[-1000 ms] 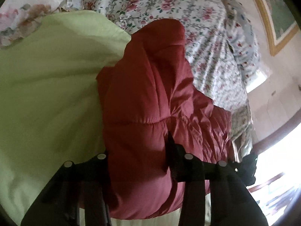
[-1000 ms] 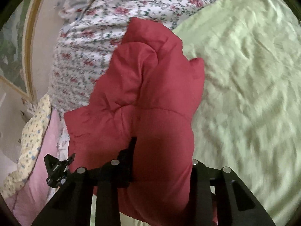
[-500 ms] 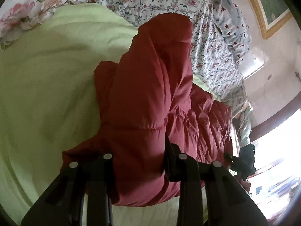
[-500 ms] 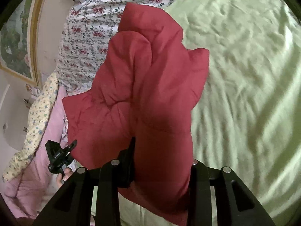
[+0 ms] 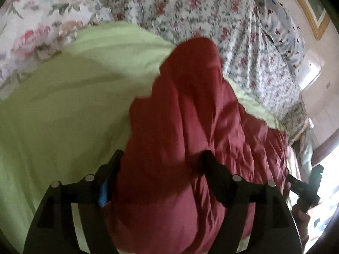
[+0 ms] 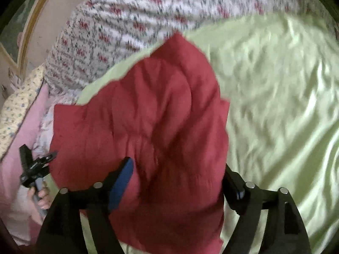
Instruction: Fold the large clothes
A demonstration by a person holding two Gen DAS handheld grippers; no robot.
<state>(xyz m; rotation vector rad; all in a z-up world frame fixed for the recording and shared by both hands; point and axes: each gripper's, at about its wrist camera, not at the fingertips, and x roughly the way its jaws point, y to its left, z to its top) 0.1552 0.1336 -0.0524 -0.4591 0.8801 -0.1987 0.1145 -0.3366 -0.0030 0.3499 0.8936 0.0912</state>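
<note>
A puffy red quilted jacket [image 5: 186,127] lies bunched on the light green sheet [image 5: 63,116], its far end close to the floral quilt. My left gripper [image 5: 162,158] straddles its near end. Its jaws are opening, a blue pad [image 5: 103,192] shows bare, and the fabric sits loose between the fingers. In the right wrist view the jacket [image 6: 159,116] spreads left toward the bed's edge. My right gripper [image 6: 178,165] is also opening around a fold, its blue pad [image 6: 122,182] clear of the cloth.
A floral quilt [image 5: 211,21] and a floral pillow [image 5: 31,31] lie beyond the sheet. A framed picture [image 5: 313,10] hangs on the wall. A pink blanket [image 6: 21,137] sits at the bed's side, by the hand [image 6: 41,196] that holds the other gripper. Green sheet [image 6: 275,105] stretches to the right.
Both grippers were shut on folds of the jacket; their jaws have now spread and the blue pads show. The jacket has settled lower on the sheet. Both views have pulled back slightly.
</note>
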